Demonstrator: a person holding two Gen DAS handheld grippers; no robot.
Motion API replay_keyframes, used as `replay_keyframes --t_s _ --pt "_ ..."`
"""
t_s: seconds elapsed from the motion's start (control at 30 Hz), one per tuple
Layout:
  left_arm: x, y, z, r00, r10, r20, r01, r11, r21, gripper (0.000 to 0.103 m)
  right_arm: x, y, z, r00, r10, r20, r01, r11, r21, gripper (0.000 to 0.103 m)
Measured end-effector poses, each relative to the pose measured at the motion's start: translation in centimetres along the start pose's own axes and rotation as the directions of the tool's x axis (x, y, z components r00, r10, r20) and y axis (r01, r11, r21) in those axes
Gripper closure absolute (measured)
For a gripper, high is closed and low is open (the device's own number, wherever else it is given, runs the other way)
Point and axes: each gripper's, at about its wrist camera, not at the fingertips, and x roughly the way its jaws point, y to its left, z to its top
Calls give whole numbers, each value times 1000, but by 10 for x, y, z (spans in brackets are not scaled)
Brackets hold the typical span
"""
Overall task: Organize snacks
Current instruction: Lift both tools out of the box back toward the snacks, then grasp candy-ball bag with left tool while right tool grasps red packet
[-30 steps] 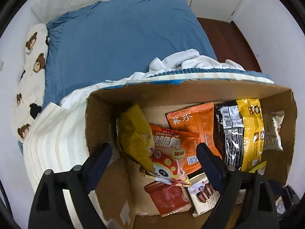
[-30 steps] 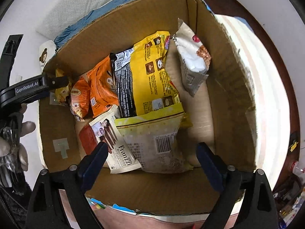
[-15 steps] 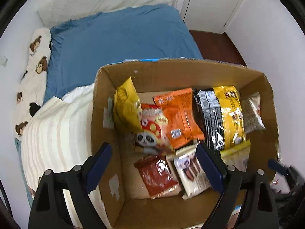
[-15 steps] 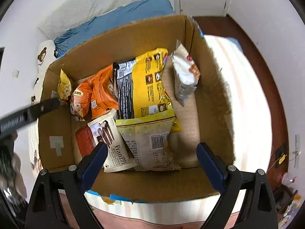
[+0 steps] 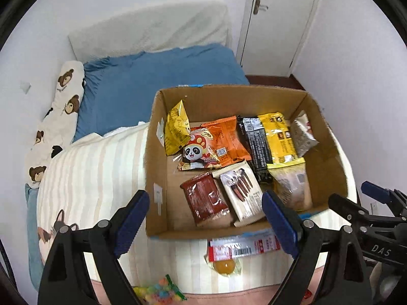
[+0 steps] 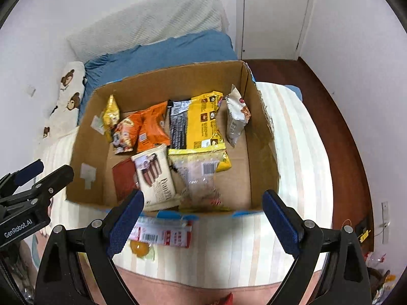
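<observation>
Two claws — left claw (image 5: 203, 221) and right claw (image 6: 203, 219) — are gaping wide and empty above a corrugated cardboard box (image 5: 152, 157) holding crinkly foil snack packets (image 5: 229, 142), sitting on a striped quilt (image 5: 96, 172) — blue bed sheet (image 5: 152, 84) lying beyond.

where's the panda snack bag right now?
In the left wrist view the panda snack bag lies inside the cardboard box, toward its left side, between the yellow bag and the orange bag, overlapping both.
</observation>
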Motion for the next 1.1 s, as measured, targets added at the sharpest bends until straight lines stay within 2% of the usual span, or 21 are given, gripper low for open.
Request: replay_keyframes --t_s 0.4,0.63,0.77,0.87,1.0,1.1 --pt "-76 -1 -37 989 20 148 -20 1000 2 12 -72 19 -46 992 32 119 -27 999 -40 7" --pt "-102 2 -58 985 9 173 -4 1000 -30 12 -103 23 -62 985 90 146 -85 996 -37 7" --pt "-104 9 -77 989 12 148 -5 999 -48 12 -101 18 -77 986 118 116 -117 993 -15 7" --pt "-96 23 -97 995 20 94 -11 996 -87 12 -84 9 -98 989 141 47 -143 989 36 7" --pt "-68 51 -127 999 31 -24 -35 983 -178 12 -48 -7 -134 986 155 -61 -146 982 122 7" --pt "-43 72 -153 993 29 -114 -56 969 -242 13 -15 -27 -166 969 187 -162 -150 965 215 7"
